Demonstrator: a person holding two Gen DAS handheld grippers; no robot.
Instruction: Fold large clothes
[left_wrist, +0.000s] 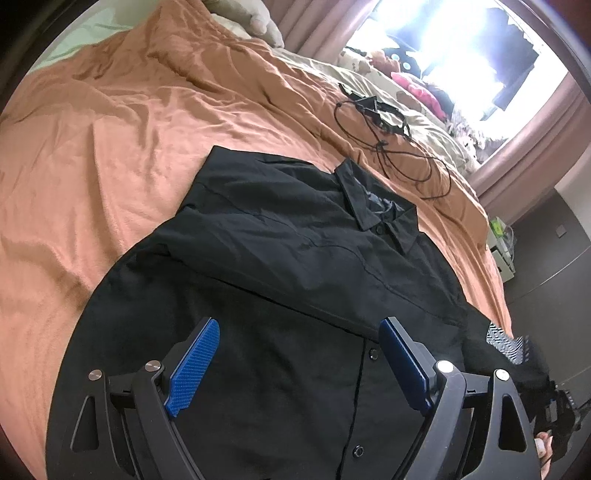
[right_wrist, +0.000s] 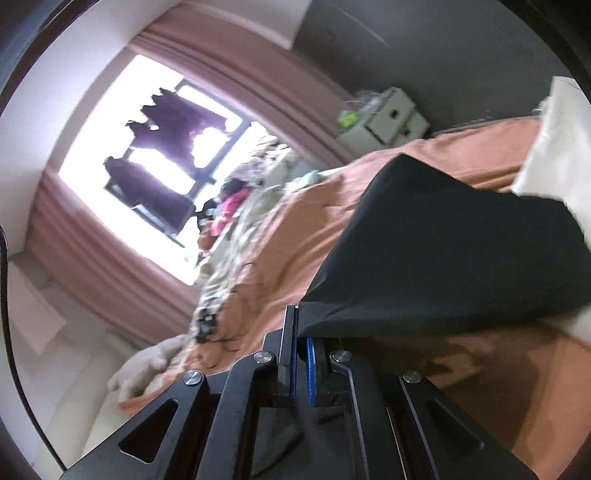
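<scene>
Spread over the near part of the bed, on a rumpled orange sheet, a black button-front shirt, collar toward the far edge and the window, one sleeve side already turned in across the chest, hem reaching the near edge under the camera. Farther right on the sheet, well apart from the collar, a tangle of black cable; beyond it a patterned quilt with bright clutter by the window. Hovering over the lower front of the shirt, the left gripper, blue pads spread wide with nothing between them, button placket visible in the gap. Over on the right side, seen through a blurred view, the right gripper, clamped tight on a fold of the same black cloth, which hangs lifted off the orange sheet in a taut, tent-like drape. Thin woven fabric by the look of it: light, limp, no stiffness except at collar and placket, likely to sag, slide on itself and trail a loose edge when carried. Best held at a seam, hem corner or shoulder rather than mid-panel, with a second pinch on the matching corner to keep the edge straight. Probable risk: the lifted part dragging the flat half out of line across the sheet.
</scene>
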